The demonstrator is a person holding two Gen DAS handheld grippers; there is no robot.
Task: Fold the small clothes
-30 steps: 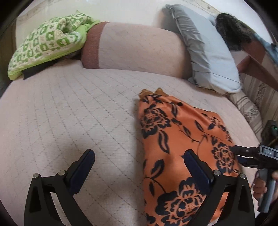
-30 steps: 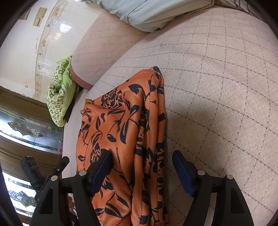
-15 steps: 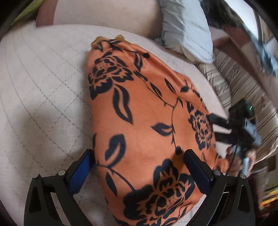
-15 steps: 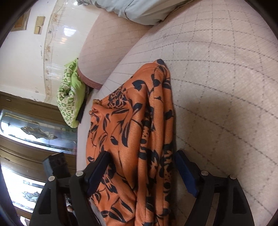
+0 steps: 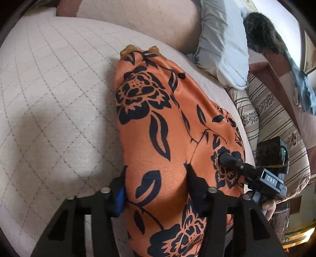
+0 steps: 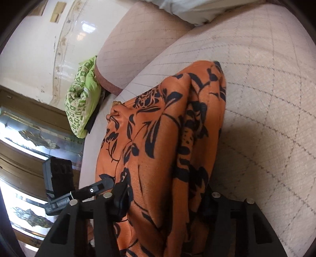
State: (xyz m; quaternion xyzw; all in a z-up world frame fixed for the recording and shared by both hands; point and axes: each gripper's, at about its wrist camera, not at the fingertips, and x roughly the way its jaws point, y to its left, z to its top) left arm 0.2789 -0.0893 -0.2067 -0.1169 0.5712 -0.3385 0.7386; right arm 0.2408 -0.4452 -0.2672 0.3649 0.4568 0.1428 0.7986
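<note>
An orange garment with black flowers (image 5: 158, 110) lies lengthwise on the quilted bed cover (image 5: 49, 89), folded into a thick strip. My left gripper (image 5: 156, 183) straddles its near end, jaws closing, and the cloth bulges up between both pads. My right gripper (image 6: 165, 199) straddles the same end of the garment (image 6: 158, 128) from the other side, also closing with bunched folds pressed between its pads. Each gripper shows in the other's view: the right gripper's finger (image 5: 233, 160) rests on the cloth, and the left gripper's finger (image 6: 94, 187) reaches in from the left edge.
A pinkish bolster (image 5: 138, 17) and a grey pillow (image 5: 223, 43) lie at the far end of the bed. Striped bedding (image 5: 276, 118) runs along the right side. A green patterned blanket (image 6: 81, 102) sits beside the bolster, near a wooden cabinet with glass (image 6: 29, 138).
The left gripper tilted down and came over the garment's near end, then its jaws narrowed onto the cloth. The right gripper edged forward and its jaws narrowed onto the folds.
</note>
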